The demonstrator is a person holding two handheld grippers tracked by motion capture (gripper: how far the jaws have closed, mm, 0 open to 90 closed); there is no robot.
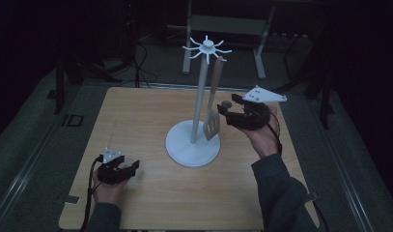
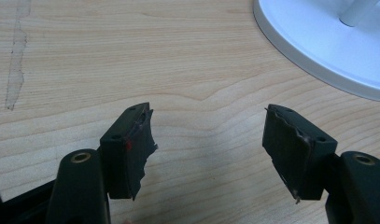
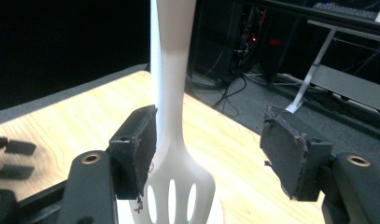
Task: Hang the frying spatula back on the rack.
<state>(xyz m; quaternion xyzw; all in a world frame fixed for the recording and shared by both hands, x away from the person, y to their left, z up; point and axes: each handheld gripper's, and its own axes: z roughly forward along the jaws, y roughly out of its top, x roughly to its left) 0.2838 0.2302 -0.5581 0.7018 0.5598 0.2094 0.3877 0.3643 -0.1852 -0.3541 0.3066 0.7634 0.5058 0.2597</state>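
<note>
Jaws of the right gripper stand wide apart with nothing pressed between the pads. In the right gripper view the spatula hangs just past the gap, nearer the left-hand pad than the other; whether that pad brushes its neck cannot be told. Its slotted blade sits low between the jaws and its handle rises out of the top of that view. Behind the spatula the table runs away to the left, and beyond its far edge lie floor cables and a grey frame.

From above, the right gripper points left at the spatula, which hangs from a hook of the white stand, its blade just above the stand's round base. The right hand carries the gripper from behind, over the table's right side.

Jaws of the left gripper are likewise wide, holding nothing, with bare wood under them. The stand's base lies ahead and to the right of them, well apart. In the high view the left gripper rests low near the table's front left, in the left hand
</note>
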